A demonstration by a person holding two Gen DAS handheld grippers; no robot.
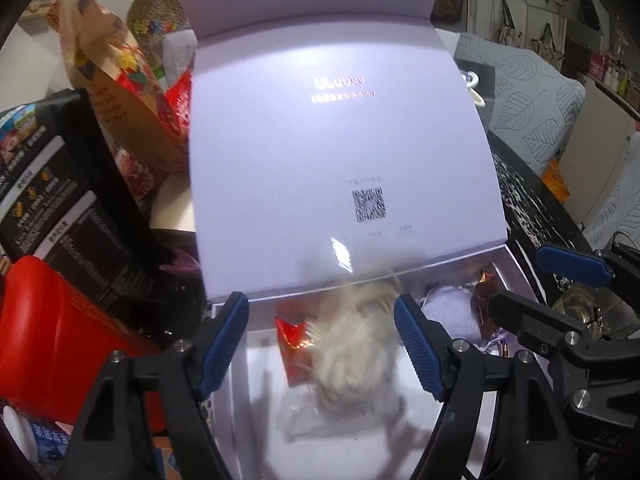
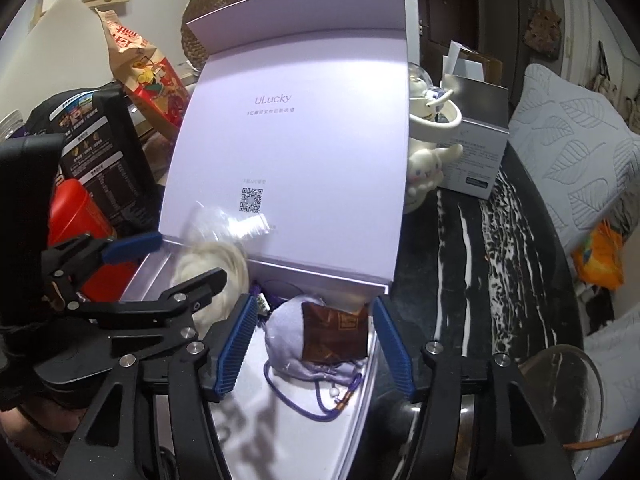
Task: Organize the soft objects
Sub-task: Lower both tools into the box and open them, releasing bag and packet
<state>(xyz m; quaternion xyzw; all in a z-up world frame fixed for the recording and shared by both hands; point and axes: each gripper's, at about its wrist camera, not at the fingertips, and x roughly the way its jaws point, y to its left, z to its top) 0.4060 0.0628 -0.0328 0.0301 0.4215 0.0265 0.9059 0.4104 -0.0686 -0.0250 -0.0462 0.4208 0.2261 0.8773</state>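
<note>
Left gripper jaws apart, nothing pinched; fluffy cream pom-pom blurred between pads, not pressed, over lavender box floor. Judged feather-light, squashy; pinch through middle, gently. Right gripper likewise spread, empty, above lilac drawstring pouch with brown sachet on top. Pouch looks limp, cord trailing: grasp bunched body, not cord. Count in box: one pom-pom, one pouch, one brown sachet, one red foil packet. Beyond, hinged lid upright.
</note>
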